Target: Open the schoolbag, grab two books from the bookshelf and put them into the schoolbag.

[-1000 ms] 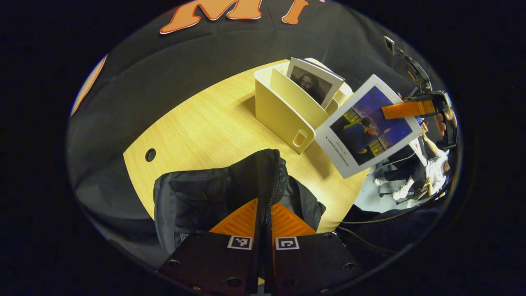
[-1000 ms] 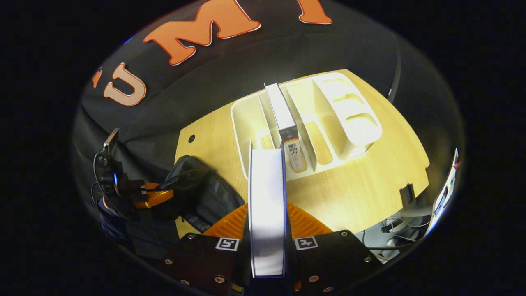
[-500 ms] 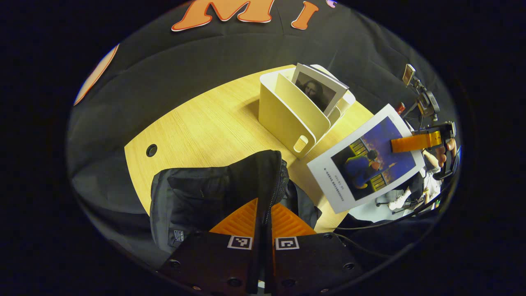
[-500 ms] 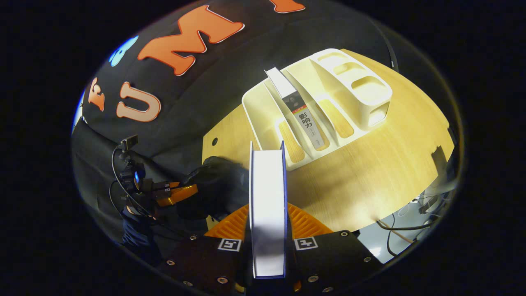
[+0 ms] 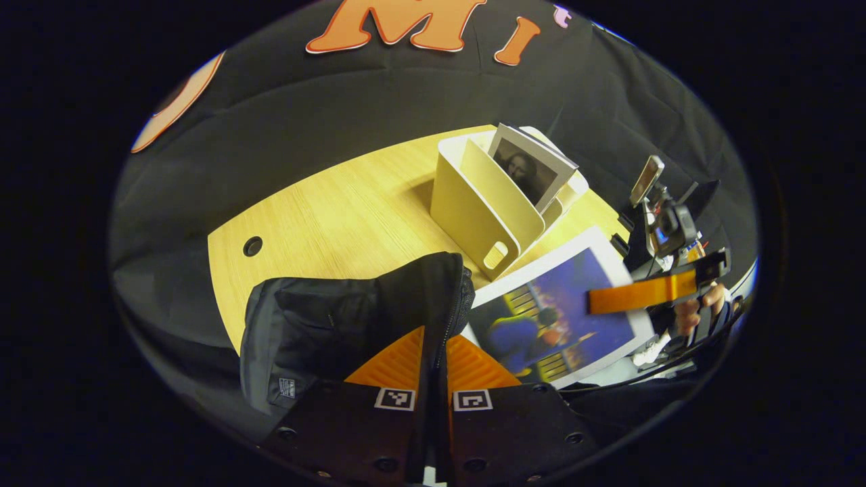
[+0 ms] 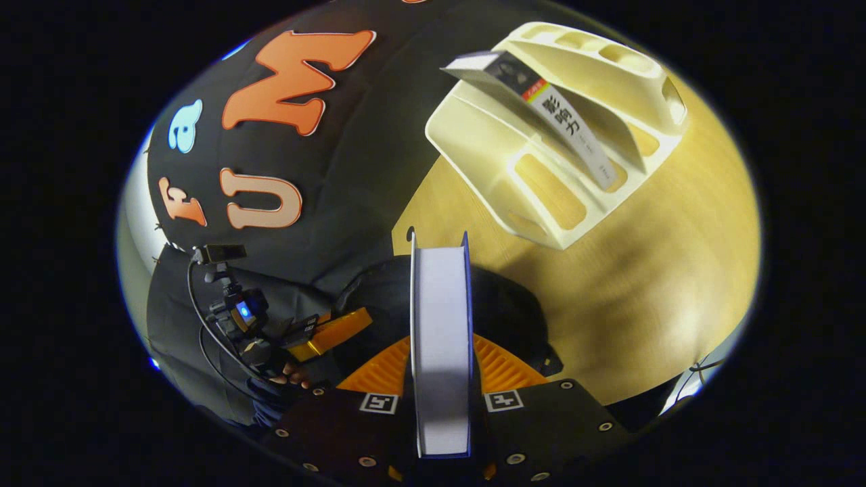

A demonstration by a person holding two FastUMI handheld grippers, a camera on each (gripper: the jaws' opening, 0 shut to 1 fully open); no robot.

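My left gripper (image 5: 434, 352) had its jaws clenched on the zipper edge of the black schoolbag (image 5: 338, 325), the raised flap of cloth running up between my two fingers. The schoolbag sat on the near part of the wooden tabletop (image 5: 338, 210), close to its front edge.

My right gripper (image 6: 440, 358) had its jaws clamped on a book (image 6: 440, 325), one finger on each cover, so that in the right gripper view I looked along its white page edge. In the left gripper view that same book (image 5: 551, 318) showed its blue picture cover, tilted and held in the air just beside the schoolbag's open side, with one finger (image 5: 636, 295) of the right gripper lying across the cover and a hand (image 5: 690, 314) behind it.

The cream bookshelf (image 5: 484, 203) stood on the tabletop beyond the schoolbag. A second book (image 5: 528, 169) leaned in one of its slots, its portrait cover facing my left side. In the right gripper view, the second book (image 6: 561, 115) showed its spine.
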